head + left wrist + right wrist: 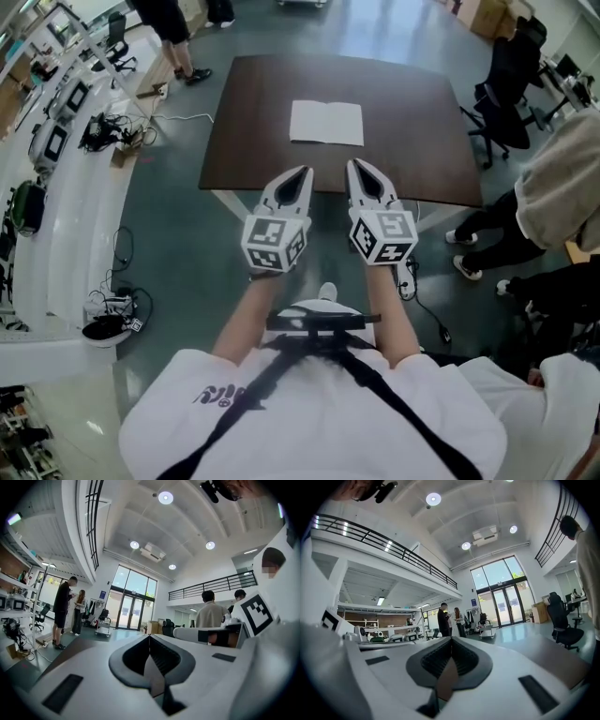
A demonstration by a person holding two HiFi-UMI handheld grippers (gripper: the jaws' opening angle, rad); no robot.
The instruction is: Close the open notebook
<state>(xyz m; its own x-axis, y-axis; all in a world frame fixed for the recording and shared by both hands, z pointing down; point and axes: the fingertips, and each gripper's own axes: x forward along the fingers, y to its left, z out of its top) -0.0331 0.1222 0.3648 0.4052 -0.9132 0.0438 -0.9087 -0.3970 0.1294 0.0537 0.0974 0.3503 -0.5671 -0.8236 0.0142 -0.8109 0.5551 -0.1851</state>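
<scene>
The open white paper notebook [326, 123] lies flat mid-way across the dark brown wooden bench [248, 141], well ahead of the left claw [305, 173] and right claw [354, 166], both pressed together and empty. Its light, floppy pages would probably lift best from one outer edge.

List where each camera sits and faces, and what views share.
Head view: on the person's head, facing steeply down at the open notebook on the table; forearms, left gripper and right gripper show.
Left gripper view: on the left gripper, level along its shut jaws into the hall.
Right gripper view: likewise on the right gripper, jaws shut.
Shared: both gripper views catch the glass doors and two standing people.
</scene>
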